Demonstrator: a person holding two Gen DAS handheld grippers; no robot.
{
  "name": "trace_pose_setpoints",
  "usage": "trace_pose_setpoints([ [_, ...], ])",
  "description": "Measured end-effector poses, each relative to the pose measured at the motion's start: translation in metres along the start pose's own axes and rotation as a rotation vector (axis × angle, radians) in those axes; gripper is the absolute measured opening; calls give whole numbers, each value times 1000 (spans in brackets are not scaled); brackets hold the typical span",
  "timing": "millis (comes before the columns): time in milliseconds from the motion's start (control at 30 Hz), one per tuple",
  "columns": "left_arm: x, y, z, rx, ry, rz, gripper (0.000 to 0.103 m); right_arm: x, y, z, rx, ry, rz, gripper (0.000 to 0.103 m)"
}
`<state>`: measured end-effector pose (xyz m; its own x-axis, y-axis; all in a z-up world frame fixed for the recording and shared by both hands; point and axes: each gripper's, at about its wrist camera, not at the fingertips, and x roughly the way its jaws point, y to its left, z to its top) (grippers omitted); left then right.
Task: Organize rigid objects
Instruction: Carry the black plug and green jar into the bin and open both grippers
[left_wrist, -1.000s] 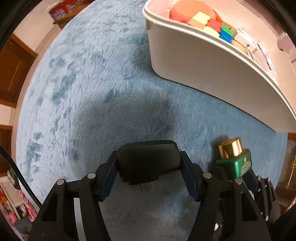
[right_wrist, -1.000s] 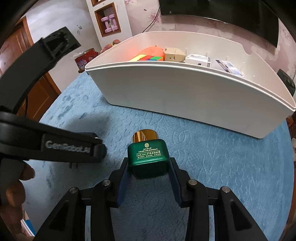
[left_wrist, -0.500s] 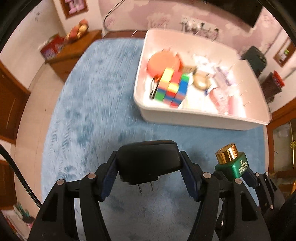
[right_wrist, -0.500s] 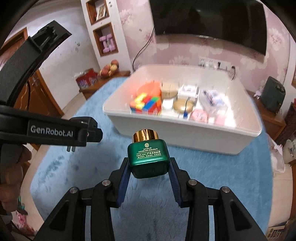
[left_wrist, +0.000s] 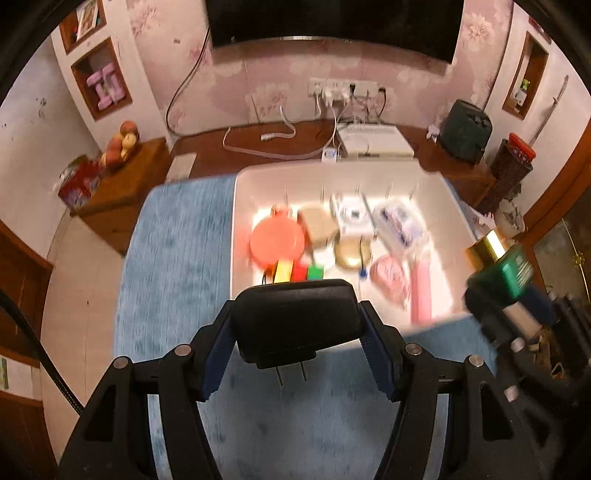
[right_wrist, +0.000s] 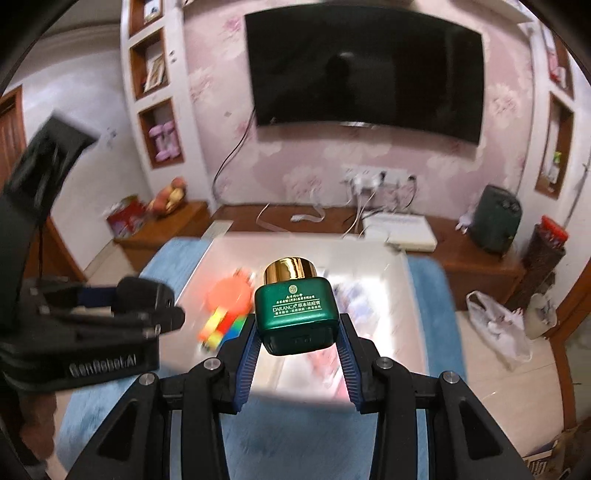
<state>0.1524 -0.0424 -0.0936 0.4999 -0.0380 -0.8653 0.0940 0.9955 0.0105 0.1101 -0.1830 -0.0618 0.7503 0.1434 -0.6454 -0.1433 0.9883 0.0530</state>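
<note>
One charger (left_wrist: 295, 325), one bottle (right_wrist: 295, 314) (seemingly gripped)

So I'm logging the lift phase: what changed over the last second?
Both grippers rose from just above the blue rug to overlook the white bin. Unchanged: left gripper clamps the black charger, right gripper the green bottle.

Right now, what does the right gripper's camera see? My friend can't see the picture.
The right gripper holds a green bottle with a gold cap above a white bin of colourful things on a blue rug. The left gripper holds a black plug adapter beside it.
</note>
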Motion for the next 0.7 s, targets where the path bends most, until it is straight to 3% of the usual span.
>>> trace_pose_setpoints([
  [167,13,-7,34,-16,-32,-20,67,27,-20,32,7,11,-82,41],
  [367,46,-19,57,3,-50,15,67,85,-42,26,53,134,-65,41],
  [700,131,-31,49,8,111,32,67,150,-38,-19,60,332,-47,41],
])
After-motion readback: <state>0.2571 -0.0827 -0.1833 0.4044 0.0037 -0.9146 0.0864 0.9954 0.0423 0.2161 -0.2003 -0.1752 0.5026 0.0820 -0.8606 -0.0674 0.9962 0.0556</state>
